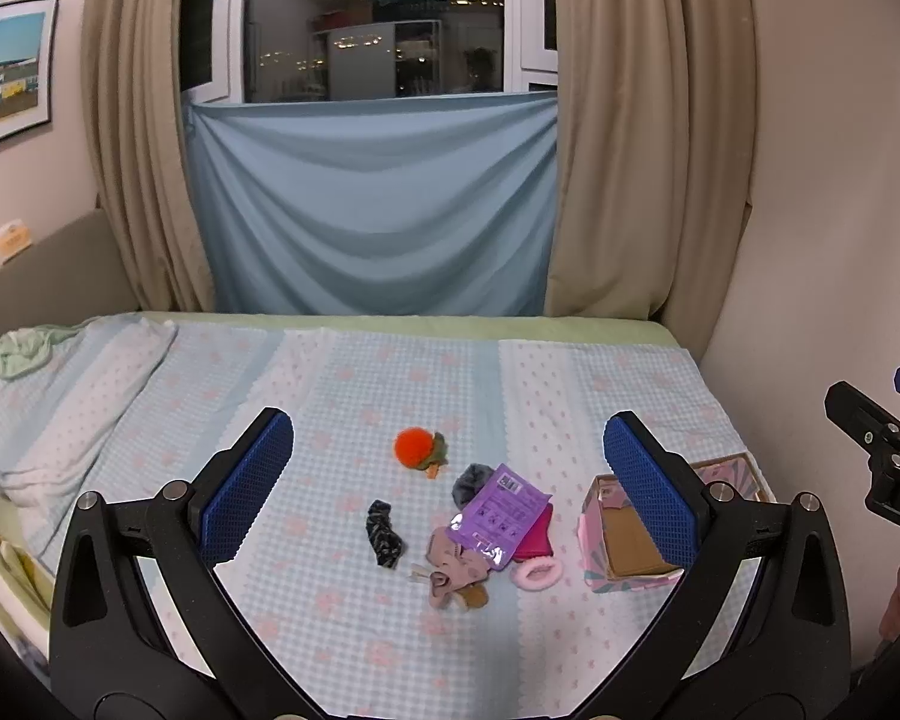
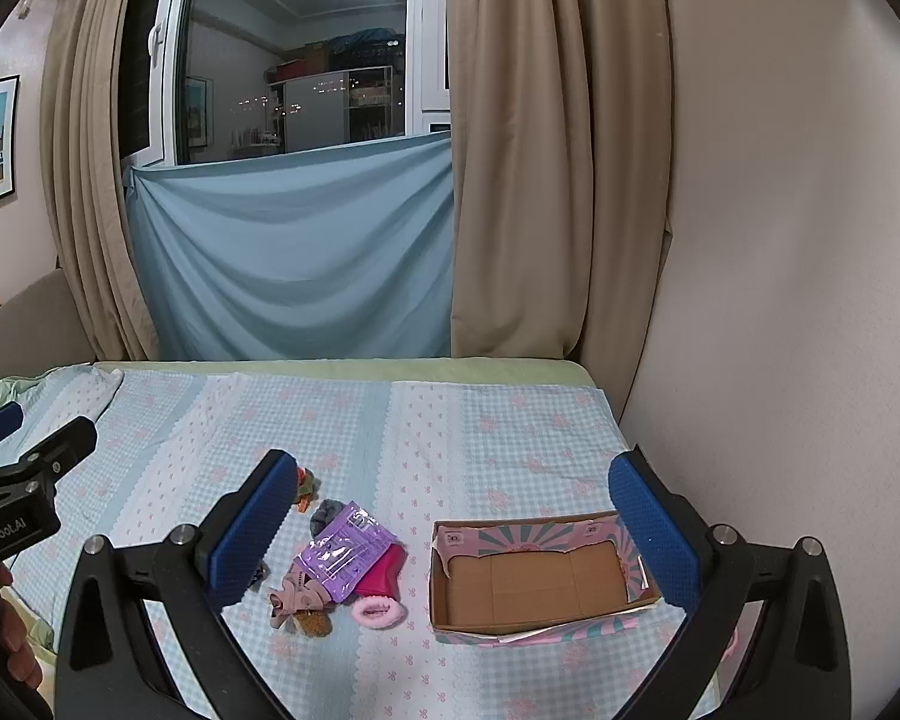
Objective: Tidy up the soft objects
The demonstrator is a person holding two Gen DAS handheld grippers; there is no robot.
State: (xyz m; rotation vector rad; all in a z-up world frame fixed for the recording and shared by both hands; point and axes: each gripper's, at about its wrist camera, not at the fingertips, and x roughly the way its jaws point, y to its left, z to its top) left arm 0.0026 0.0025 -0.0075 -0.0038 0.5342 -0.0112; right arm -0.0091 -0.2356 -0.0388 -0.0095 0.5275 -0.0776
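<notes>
On the bed lies a small pile: a purple packet (image 1: 498, 513) (image 2: 345, 549), a magenta item (image 2: 381, 576) under it, a pink fluffy scrunchie (image 1: 537, 575) (image 2: 377, 611), a beige bow (image 1: 453, 573) (image 2: 297, 597) and a grey scrunchie (image 1: 471, 479) (image 2: 326, 511). A dark patterned scrunchie (image 1: 383, 534) and an orange pompom (image 1: 414, 446) lie apart to the left. An empty pink cardboard box (image 2: 528, 582) (image 1: 621, 540) stands to the right. My left gripper (image 1: 447, 444) hovers open above the pile. Above the gap between pile and box, my right gripper (image 2: 453, 483) is open too, with nothing in it.
The bed has a blue checked cover (image 2: 450, 432), with a pillow (image 1: 48, 402) at the left. A wall (image 2: 780, 300) runs close along the bed's right side. Curtains (image 1: 642, 150) and a blue cloth (image 1: 372, 204) hang behind. A hand (image 2: 12, 648) holds the left gripper's handle.
</notes>
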